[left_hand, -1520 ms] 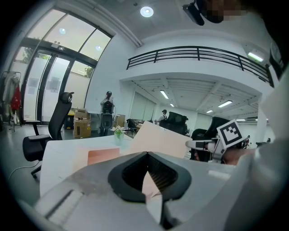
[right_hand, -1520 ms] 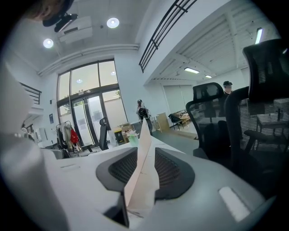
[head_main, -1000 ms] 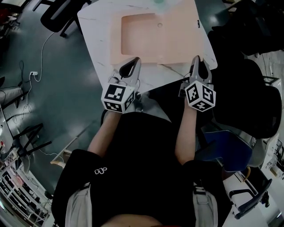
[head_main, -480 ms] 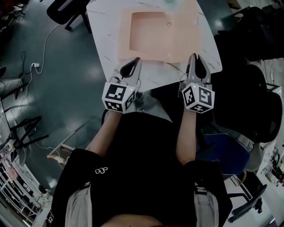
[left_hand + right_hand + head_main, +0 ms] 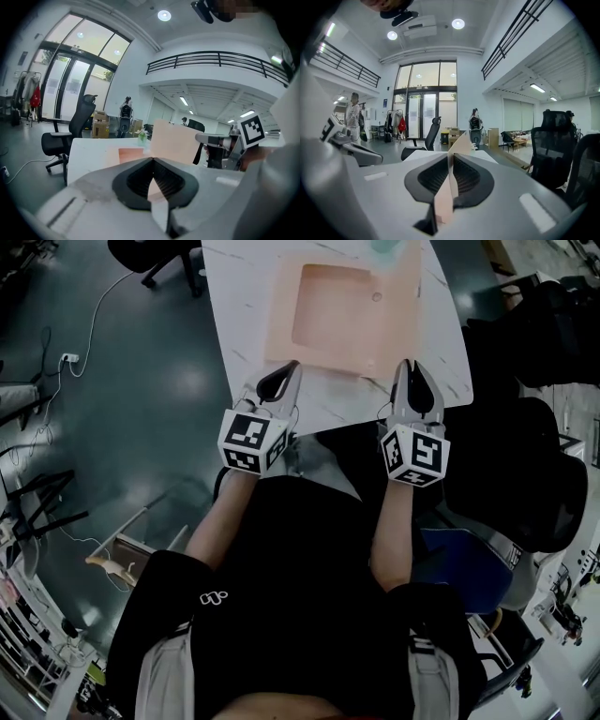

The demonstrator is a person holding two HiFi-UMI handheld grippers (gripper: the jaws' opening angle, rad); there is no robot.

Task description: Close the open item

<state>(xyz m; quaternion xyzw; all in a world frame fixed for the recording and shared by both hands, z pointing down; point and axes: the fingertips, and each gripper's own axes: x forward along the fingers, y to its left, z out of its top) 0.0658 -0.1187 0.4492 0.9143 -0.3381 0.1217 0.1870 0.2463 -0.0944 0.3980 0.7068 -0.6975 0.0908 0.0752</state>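
Observation:
An open pink box lies on the white marble table, its shallow square well facing up. In the left gripper view its lid stands upright at the box's right side. In the right gripper view the lid shows edge-on as a thin pink strip. My left gripper is shut and empty at the table's near edge, just short of the box's near left corner. My right gripper rests near the box's near right corner. Its jaws are almost together and opening a crack, with nothing between them.
A small green plant in a vase stands at the table's far edge. Black office chairs crowd the right side, and another chair stands left of the table. Cables lie on the dark floor to the left.
The head view has swung, so table and box sit further right and higher in the picture. Both grippers stay at the table's near edge with the same jaw stance.

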